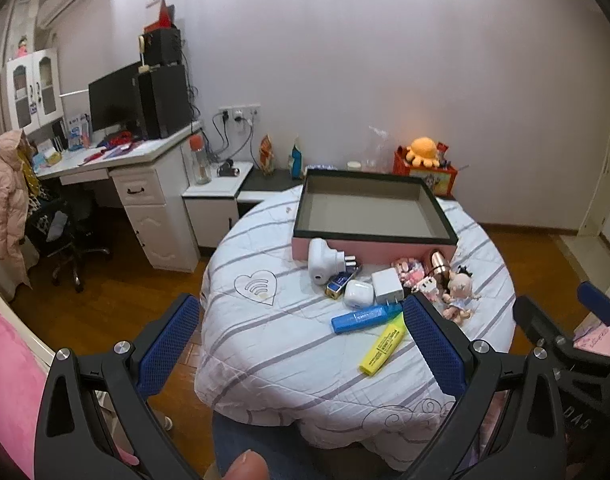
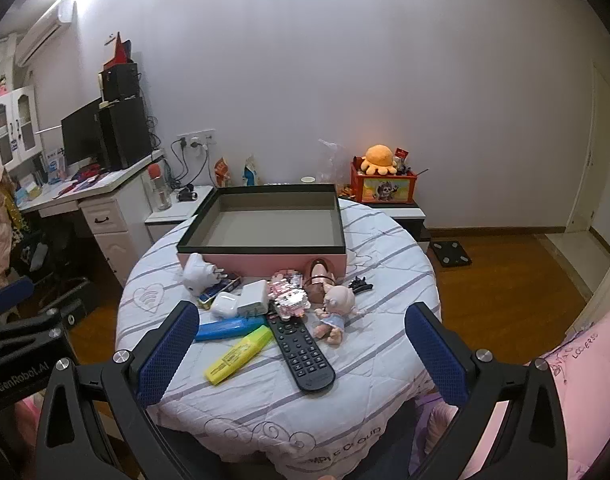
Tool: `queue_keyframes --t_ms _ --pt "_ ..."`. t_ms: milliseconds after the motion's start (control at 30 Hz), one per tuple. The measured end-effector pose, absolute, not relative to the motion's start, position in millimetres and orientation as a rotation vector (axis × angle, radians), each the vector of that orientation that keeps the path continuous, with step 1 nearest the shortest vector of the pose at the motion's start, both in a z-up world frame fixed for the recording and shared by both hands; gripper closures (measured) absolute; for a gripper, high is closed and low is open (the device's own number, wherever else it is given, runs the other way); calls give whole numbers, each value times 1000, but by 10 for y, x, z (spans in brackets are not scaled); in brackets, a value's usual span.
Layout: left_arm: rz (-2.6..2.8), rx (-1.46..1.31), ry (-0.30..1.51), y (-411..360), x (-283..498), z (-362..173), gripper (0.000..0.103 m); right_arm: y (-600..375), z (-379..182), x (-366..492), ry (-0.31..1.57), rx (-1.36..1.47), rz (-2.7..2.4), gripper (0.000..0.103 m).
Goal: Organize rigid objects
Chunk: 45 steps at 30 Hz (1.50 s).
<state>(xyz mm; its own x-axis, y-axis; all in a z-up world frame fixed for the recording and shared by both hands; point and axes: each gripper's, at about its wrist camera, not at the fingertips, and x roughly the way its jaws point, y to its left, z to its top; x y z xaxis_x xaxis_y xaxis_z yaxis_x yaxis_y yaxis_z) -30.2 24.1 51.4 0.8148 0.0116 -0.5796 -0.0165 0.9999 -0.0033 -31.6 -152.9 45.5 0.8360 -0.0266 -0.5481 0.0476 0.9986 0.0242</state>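
You are holding both grippers back from the round, cloth-covered surface (image 2: 377,280), and nothing is sorted yet: the pink box (image 2: 265,258) with the dark rim is sitting empty at the far side while every item is lying loose in front of it. Your left gripper (image 1: 301,340) is hovering with its fingers spread wide and gripping nothing; your right gripper (image 2: 301,350) is likewise wide open and empty. Reading the clutter from the left, you are looking at a white plug adapter (image 2: 199,274) leaning by the box's near wall, a small blue-and-yellow pack (image 2: 215,292) touching it, a white earbud case (image 2: 225,305), a white charger (image 2: 253,298), a blue highlighter (image 2: 229,329) and a yellow highlighter (image 2: 239,355) lying just beside each other, a black remote (image 2: 303,354), a pink sequinned piece (image 2: 289,294), a rose-gold object (image 2: 319,276) against the box, a small doll (image 2: 337,308) and a black hair clip (image 2: 361,283). By my judgement the whole job is still waiting: each rigid piece is needing a trip into the box. Around the surface, a white desk (image 2: 101,196) with a monitor (image 2: 81,136) is standing to the left, a plain wall is running behind, an orange plush (image 2: 380,159) is sitting on a red box (image 2: 385,188), and wooden floor (image 2: 505,280) is stretching to the right.
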Motion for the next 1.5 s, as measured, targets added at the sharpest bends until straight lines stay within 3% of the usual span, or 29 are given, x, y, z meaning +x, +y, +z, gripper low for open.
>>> queue_keyframes --t_ms 1500 --pt "8 1 595 223 -566 596 0 -1577 562 -559 541 52 -34 0"
